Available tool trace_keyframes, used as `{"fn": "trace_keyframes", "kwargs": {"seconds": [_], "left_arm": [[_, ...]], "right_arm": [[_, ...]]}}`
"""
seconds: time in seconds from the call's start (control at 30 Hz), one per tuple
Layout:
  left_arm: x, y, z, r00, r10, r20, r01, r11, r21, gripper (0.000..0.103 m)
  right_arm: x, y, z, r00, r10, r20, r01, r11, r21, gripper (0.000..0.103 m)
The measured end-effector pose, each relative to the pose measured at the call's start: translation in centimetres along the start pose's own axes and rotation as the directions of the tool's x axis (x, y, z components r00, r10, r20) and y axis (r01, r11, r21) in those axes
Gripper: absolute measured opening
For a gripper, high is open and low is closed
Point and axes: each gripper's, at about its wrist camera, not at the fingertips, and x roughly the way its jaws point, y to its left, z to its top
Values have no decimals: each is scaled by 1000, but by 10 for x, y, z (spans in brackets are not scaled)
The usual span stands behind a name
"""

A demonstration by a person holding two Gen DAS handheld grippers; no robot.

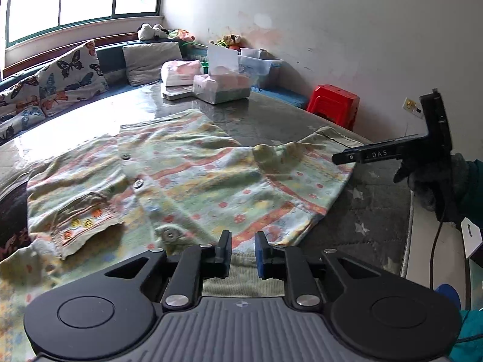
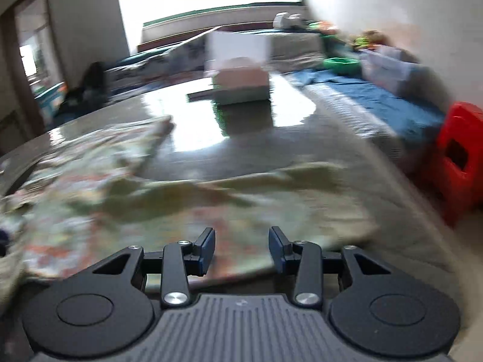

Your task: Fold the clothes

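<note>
A small buttoned shirt (image 1: pixel 187 181), pale green with orange stripes and dots, lies spread on the grey table (image 1: pixel 265 120), one sleeve (image 1: pixel 81 220) folded over its front. My left gripper (image 1: pixel 243 249) hovers over the shirt's near hem, its jaws a narrow gap apart with nothing between them. My right gripper (image 1: pixel 347 157) shows in the left wrist view at the shirt's right edge, held by a gloved hand. In the blurred right wrist view the right gripper (image 2: pixel 241 247) is open and empty above the shirt (image 2: pixel 181 205).
Tissue packs and a box (image 1: pixel 220 87) stand at the table's far end. A red stool (image 1: pixel 335 105) stands right of the table, by the wall. Butterfly cushions (image 1: pixel 60 81) line a bench under the window. A clear bin (image 1: pixel 259 63) sits behind the box.
</note>
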Motion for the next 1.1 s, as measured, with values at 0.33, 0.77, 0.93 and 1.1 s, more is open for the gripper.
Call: {"fn": "trace_keyframes", "kwargs": {"seconds": [0.33, 0.77, 0.93, 1.1], "left_arm": [[10, -5, 4, 1000, 16, -23, -16, 1000, 3, 26], [27, -15, 14, 999, 26, -39, -26, 1000, -10, 26], [38, -22, 17, 998, 20, -55, -20, 1000, -8, 26], [48, -34, 23, 998, -4, -55, 5, 1000, 10, 26]], "right_arm": [[-9, -38, -2, 991, -112, 67, 108, 992, 70, 55], [1, -40, -3, 986, -155, 58, 148, 983, 111, 28], [-7, -43, -2, 990, -112, 89, 94, 978, 187, 11], [-25, -39, 6, 984, -91, 151, 59, 978, 202, 9]]}}
